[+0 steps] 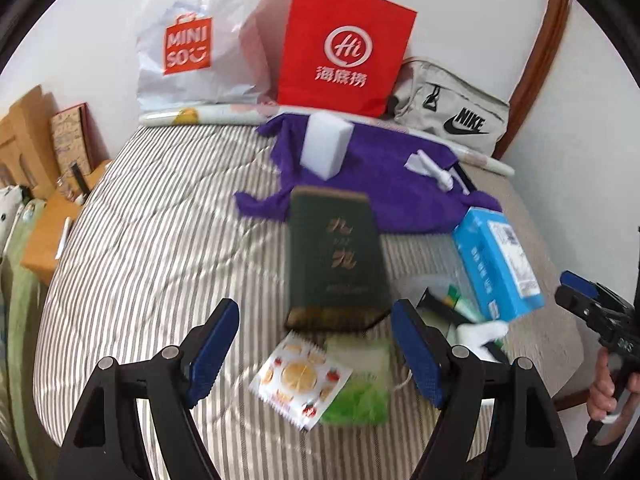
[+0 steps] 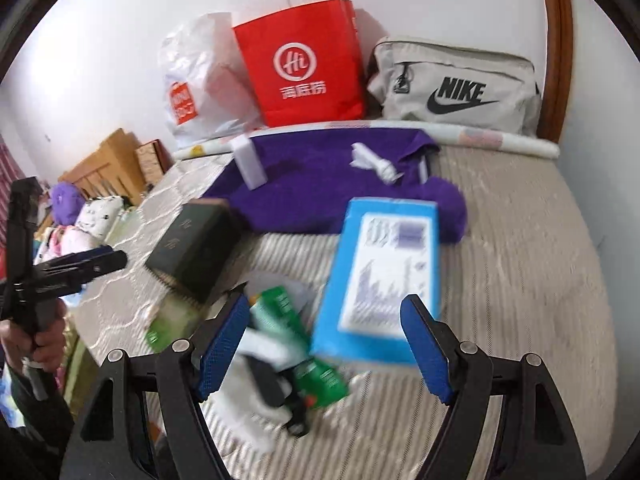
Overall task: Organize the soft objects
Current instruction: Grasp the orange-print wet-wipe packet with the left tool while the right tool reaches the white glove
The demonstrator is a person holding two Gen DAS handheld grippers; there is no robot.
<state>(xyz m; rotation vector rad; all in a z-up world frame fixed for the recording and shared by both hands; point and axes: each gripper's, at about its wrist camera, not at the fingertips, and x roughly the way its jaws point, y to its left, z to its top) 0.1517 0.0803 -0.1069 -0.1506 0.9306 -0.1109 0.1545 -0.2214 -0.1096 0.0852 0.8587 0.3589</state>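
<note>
Left wrist view: left claw (image 1: 314, 354) spread wide and empty, hovering over the striped bed (image 1: 152, 248), with the green mesh sponge (image 1: 358, 384) and fruit-print sachet (image 1: 300, 380) below. It looks like the reaching stage, nothing gathered yet. Purple towel (image 1: 384, 184) and white foam block (image 1: 326, 146) wait farther back. Right claw (image 2: 324, 350) also gapes empty, above the blue box (image 2: 380, 276). Next: descend and pinch something soft.

Domestic bedroom. Evidence: a bed (image 1: 152, 232) with striped quilted cover against a white wall, a wooden headboard (image 2: 558, 52) at its end, shopping bags (image 1: 344, 48) and a Nike pouch (image 2: 456, 88) along the wall, wooden furniture (image 2: 108, 168) alongside.
</note>
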